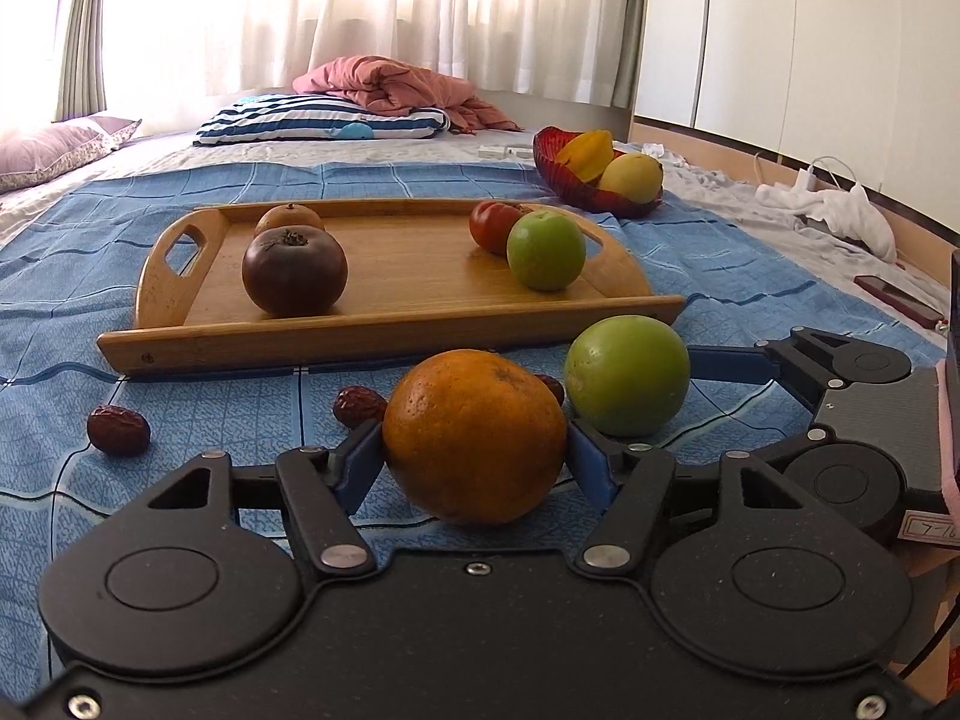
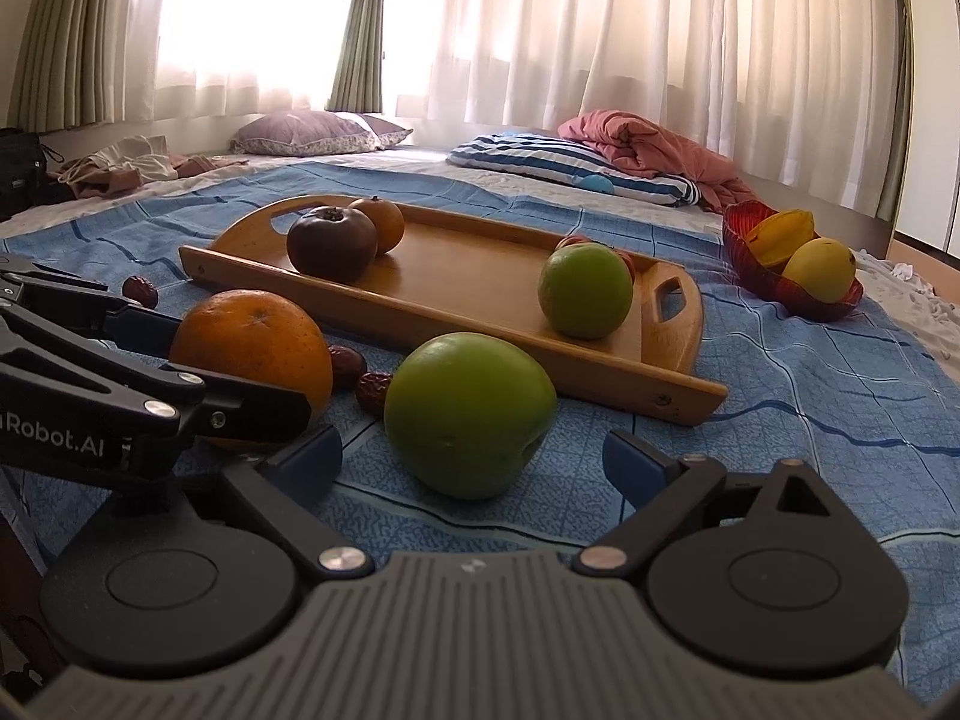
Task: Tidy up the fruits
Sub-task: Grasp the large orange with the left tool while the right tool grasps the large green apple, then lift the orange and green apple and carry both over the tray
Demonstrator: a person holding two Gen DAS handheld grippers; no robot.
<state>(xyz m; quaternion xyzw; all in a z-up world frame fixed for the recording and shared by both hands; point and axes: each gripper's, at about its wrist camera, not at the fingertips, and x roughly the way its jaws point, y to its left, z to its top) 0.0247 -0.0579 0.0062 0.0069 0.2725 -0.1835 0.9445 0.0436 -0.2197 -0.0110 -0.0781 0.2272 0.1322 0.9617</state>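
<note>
On the blue bedspread, just in front of the wooden tray, the left gripper pinches an orange between its blue pads. Beside it, the right gripper stands spread around a green apple, pads clear.

We read "Robot.AI" in white letters on the black side of the left gripper, seen in the right wrist view; the word is cut off at the picture's left edge, so any letters before it are lost. In the left wrist view, a small white label on the right gripper bears handwritten marks, roughly "7-1"; we cannot read them with confidence.
</note>
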